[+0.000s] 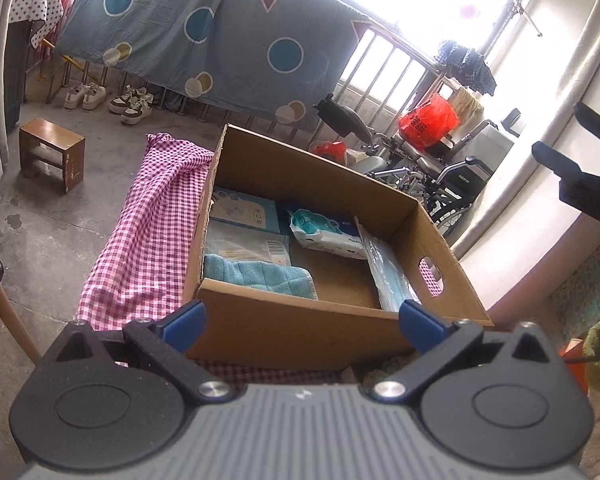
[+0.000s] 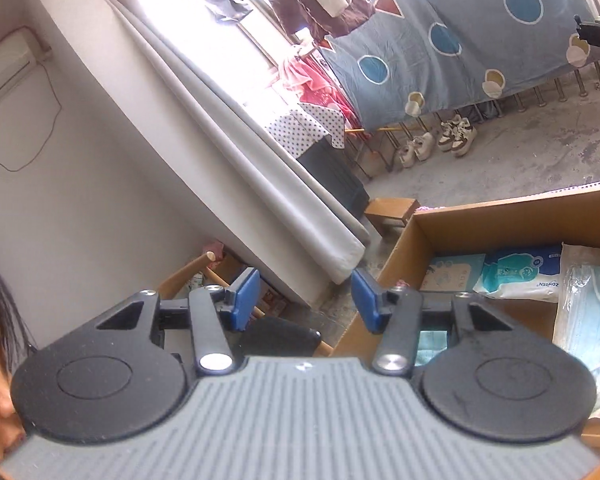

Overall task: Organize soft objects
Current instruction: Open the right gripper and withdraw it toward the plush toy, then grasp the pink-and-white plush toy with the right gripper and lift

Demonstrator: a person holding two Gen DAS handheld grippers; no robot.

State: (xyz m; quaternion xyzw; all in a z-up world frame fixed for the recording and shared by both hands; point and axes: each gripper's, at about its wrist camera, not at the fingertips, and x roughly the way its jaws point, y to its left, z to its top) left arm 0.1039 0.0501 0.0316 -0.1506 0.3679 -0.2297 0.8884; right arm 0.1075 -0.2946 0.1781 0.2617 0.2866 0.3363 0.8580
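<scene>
While both tongs stand open and empty, the left tongs frame a cardboard box at lower centre. Inside lies a blue towel.

Bright daylight floods through the barred window — a blue sheet with circles and triangles hangs across it. Grey concrete floor, a small wooden stool, sneakers lined along the wall — pale curtains beside.
</scene>
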